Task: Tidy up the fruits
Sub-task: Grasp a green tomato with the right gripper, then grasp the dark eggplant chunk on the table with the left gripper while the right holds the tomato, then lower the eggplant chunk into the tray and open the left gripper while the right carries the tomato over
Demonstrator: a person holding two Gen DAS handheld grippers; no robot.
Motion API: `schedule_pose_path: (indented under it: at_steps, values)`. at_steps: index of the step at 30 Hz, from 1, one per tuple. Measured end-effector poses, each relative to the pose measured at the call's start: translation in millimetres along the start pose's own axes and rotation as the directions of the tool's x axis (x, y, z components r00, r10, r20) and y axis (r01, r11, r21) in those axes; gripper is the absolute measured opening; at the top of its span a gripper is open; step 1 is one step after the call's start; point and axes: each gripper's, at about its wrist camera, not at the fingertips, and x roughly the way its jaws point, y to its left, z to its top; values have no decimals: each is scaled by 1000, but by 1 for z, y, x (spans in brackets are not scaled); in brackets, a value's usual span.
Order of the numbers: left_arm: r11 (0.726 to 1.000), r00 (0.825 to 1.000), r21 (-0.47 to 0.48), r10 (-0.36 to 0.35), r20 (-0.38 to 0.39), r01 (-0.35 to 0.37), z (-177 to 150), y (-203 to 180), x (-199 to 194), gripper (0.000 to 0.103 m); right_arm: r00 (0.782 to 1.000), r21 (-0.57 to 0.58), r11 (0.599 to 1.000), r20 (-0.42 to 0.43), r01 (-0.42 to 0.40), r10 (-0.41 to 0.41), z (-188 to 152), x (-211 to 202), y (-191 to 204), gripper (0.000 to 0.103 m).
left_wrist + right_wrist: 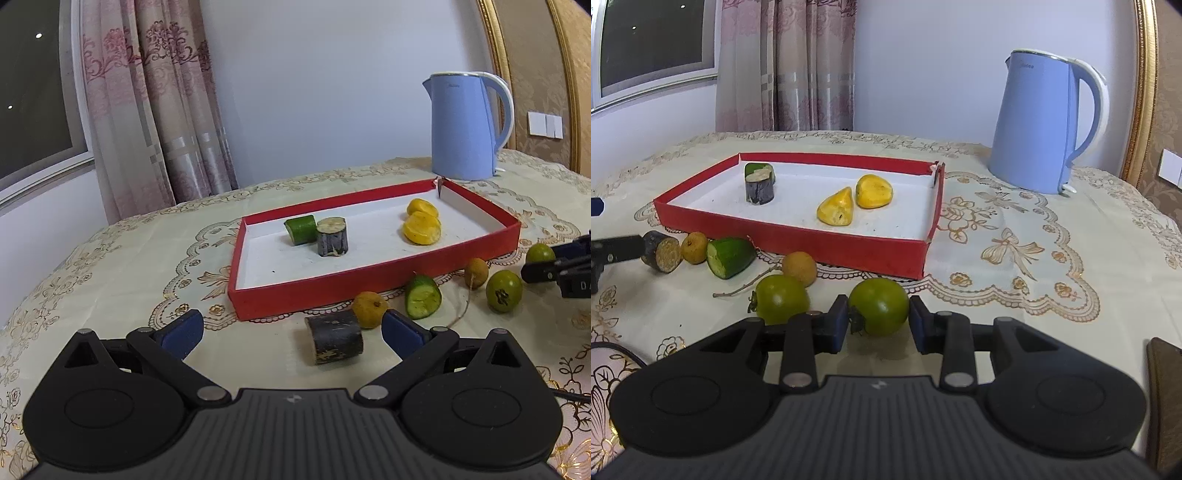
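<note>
The round green persimmon-like fruit point(879, 305), smooth-skinned with a dark dried calyx, sits on the tablecloth just before the shallow red cardboard tray point(798, 242). The right gripper point(878, 325) pinches it; whether both pads press fully seems likely, not certain. Lift it straight, clear the tray wall, and set it apart from the yellow pieces. The left gripper point(291, 332) is spread wide around a dark-skinned cylindrical chunk point(334, 341).

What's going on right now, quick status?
Right gripper shut on a green fruit. Left gripper open around the dark chunk. Red tray ahead, path clear.
</note>
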Motion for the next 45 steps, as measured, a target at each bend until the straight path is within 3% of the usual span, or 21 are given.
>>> schedule_pose_path:
  at_steps: [5, 10, 14, 17, 19, 20, 22, 24, 28, 34, 40, 45]
  values:
    - [1000, 999, 3, 31, -33, -31, 3, -10, 10, 103, 1000, 0, 1000, 16, -11, 11, 0, -5, 2, 33]
    - [1000, 996, -7, 5, -86, -6, 6, -15, 21, 102, 1000, 7, 1000, 23, -16, 16, 0, -8, 2, 33]
    - [1000, 993, 0, -7, -119, 7, 7, -21, 28, 96, 999, 13, 1000, 27, -17, 16, 0, -9, 1, 33]
    - [999, 986, -35, -36, -161, 31, 8, -18, 37, 81, 999, 15, 1000, 30, -19, 19, 0, -10, 1, 33]
    - [997, 978, -64, -57, -199, 45, 8, -13, 44, 58, 999, 19, 1000, 31, -22, 21, 0, -11, 1, 33]
    - [994, 976, -92, -80, -201, 63, 9, -9, 45, 56, 999, 18, 1000, 32, -20, 20, 0, -11, 1, 33]
    - [986, 968, -128, -129, -215, 103, 10, -5, 47, 39, 999, 20, 1000, 35, -19, 19, 1, -12, 0, 33]
    - [985, 967, -133, -135, -216, 107, 10, -5, 46, 32, 999, 21, 1000, 39, -19, 18, 1, -13, 0, 33]
    - [984, 966, -141, -139, -217, 110, 9, -4, 43, 32, 999, 21, 1000, 46, -16, 15, 3, -16, 1, 33]
    - [965, 963, -198, -207, -174, 172, 11, 11, 34, 32, 998, 17, 1000, 57, -14, 13, 7, -20, 2, 33]
    - [966, 974, -206, -183, -133, 153, 17, 21, 27, 32, 997, 8, 1000, 68, -20, 20, 11, -22, 5, 33]
    - [981, 987, -160, -123, -100, 106, 29, 20, 27, 32, 997, 0, 1000, 76, -23, 23, 14, -23, 8, 33]
